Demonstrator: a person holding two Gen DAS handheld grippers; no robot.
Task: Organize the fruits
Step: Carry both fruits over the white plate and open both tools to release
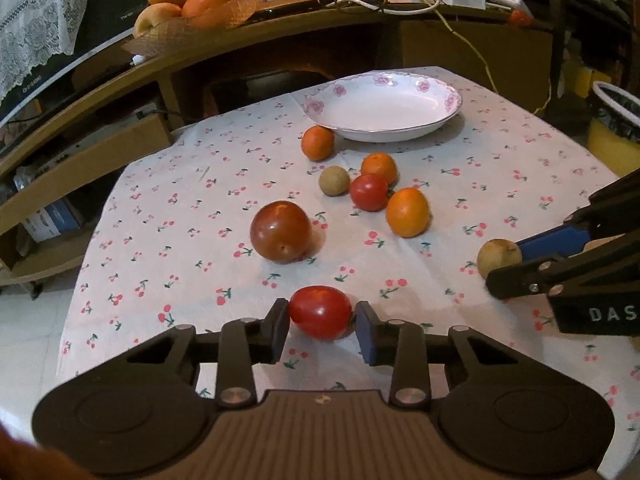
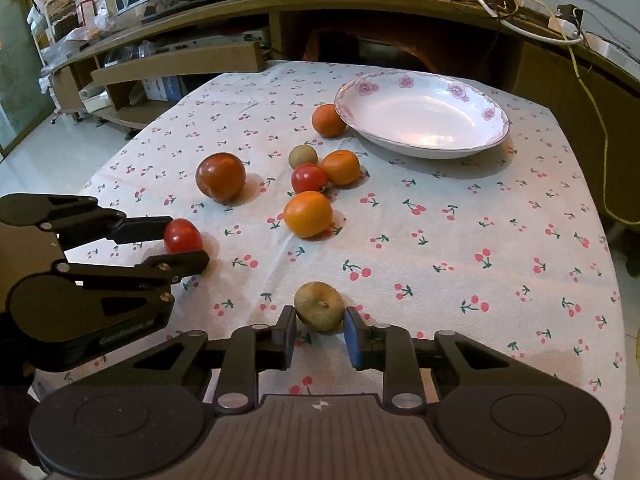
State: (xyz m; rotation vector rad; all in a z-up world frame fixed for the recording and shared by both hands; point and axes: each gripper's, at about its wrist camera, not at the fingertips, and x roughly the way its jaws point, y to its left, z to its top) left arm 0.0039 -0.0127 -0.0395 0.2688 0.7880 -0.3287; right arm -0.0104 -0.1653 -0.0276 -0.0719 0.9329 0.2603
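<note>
A small red tomato (image 1: 321,317) sits between the pads of the left tool (image 1: 321,330), which pinch it at the near edge of the surface (image 1: 160,208) — a cherry-print cloth. To its right, a tan round fruit (image 2: 319,306) is clamped in the narrow right tool (image 2: 319,334). Beyond lie a large dark tomato (image 1: 280,231), oranges and another tomato, short of the floral plate (image 1: 384,106) — its bowl bare.

Warm, dim indoor light falls from the far side, casting soft shadows toward the near edge. Glare shines on the plate (image 2: 424,120). Fisheye distortion bends the shelf (image 1: 240,56); corners darken, details slightly soft.
</note>
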